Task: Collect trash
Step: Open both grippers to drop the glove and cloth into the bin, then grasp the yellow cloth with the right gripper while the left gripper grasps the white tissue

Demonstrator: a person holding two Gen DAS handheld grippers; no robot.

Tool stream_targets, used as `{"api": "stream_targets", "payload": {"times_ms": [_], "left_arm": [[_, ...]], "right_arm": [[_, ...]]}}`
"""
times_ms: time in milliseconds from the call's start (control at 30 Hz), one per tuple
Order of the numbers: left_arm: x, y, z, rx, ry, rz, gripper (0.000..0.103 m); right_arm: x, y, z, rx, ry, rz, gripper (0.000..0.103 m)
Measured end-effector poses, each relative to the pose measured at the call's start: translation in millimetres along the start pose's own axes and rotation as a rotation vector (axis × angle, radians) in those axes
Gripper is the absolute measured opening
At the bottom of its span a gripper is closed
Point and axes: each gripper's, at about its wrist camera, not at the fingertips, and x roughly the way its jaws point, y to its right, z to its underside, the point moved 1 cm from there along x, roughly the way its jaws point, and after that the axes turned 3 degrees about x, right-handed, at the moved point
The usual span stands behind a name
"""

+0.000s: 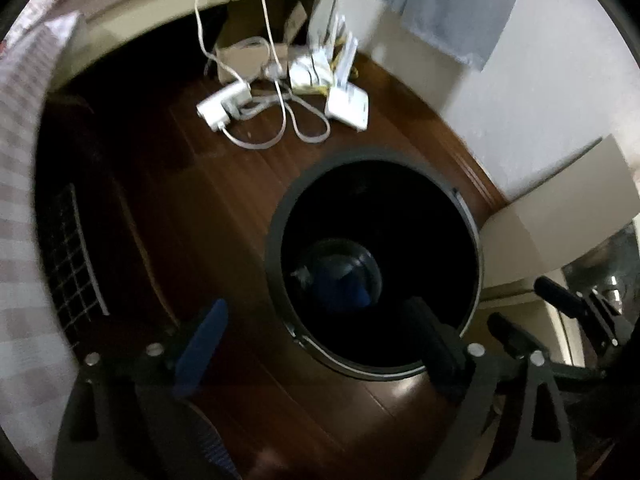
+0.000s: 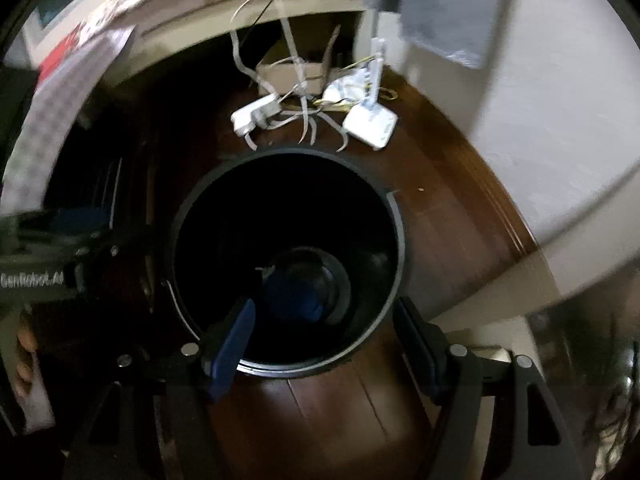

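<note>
Both hand-held grippers hang over the round black trash bin point(image 2: 286, 264), fingers spread apart and holding nothing: the left hand-held gripper point(image 1: 316, 344) above the bin's left side, the right hand-held gripper point(image 2: 326, 340) at its near rim. Something blue point(image 2: 298, 300) lies at the bin's bottom, too dark to identify. Beyond the bin, white cables point(image 1: 280, 120), a power strip point(image 1: 224, 106) and a router point(image 1: 347, 106) lie tangled on the glossy dark wood floor point(image 2: 332, 408). Mistaking those for trash, or snagging a cable, seems the main risk; a finger could also knock the smooth, rigid rim.

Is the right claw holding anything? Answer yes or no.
No: the right claw is open and empty above the bin.
</note>
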Motion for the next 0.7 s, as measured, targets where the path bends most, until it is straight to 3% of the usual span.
{"api": "stream_targets", "payload": {"times_ms": [100,300,700], "left_arm": [[-27.9,2.7,2.0,0.018,0.072,-0.035,0.092],[-79.6,-6.5,9.2,-0.010,0.184,-0.036,0.092],[-164.7,-39.5,23.8,-0.052,0.337,-0.059,0.093]], "right_arm": [[-24.9,5.1,-4.4,0.023,0.038,0.020,0.074],[-70.2,2.3,-13.7,0.037,0.115,0.010,0.076],[-136.4,-59.1,-35.4,0.004,0.227,-0.071,0.076]]}}
